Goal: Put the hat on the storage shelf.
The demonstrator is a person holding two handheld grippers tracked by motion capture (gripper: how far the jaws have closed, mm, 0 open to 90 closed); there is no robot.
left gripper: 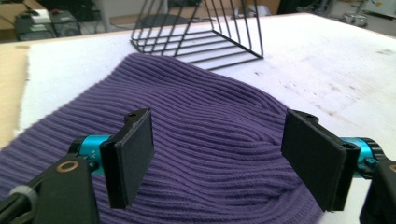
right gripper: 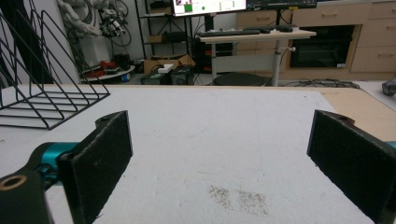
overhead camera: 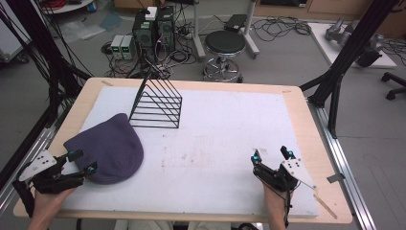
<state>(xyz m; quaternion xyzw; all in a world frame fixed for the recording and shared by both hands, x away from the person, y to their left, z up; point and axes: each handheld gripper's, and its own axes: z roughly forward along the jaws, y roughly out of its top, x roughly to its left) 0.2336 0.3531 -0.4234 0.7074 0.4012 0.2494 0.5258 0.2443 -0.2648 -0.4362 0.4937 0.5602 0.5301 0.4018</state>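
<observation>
Flat on the white mat, purple ribbed knit beanie [left gripper: 210,140], left tool [left gripper: 219,156] released astride it, right tool [right gripper: 219,163] released

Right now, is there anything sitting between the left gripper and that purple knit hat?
Nothing visible. The left gripper has its jaws open right over the near edge of the purple hat, with no object between. The wire rack stands behind the hat, out of the way.

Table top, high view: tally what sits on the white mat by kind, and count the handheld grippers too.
Purple knit beanie: 1
Black wire rack: 1
Handheld grippers: 2, the left gripper with its jaws apart over the beanie's edge, the right gripper open above the bare white mat
Total: 4
</observation>
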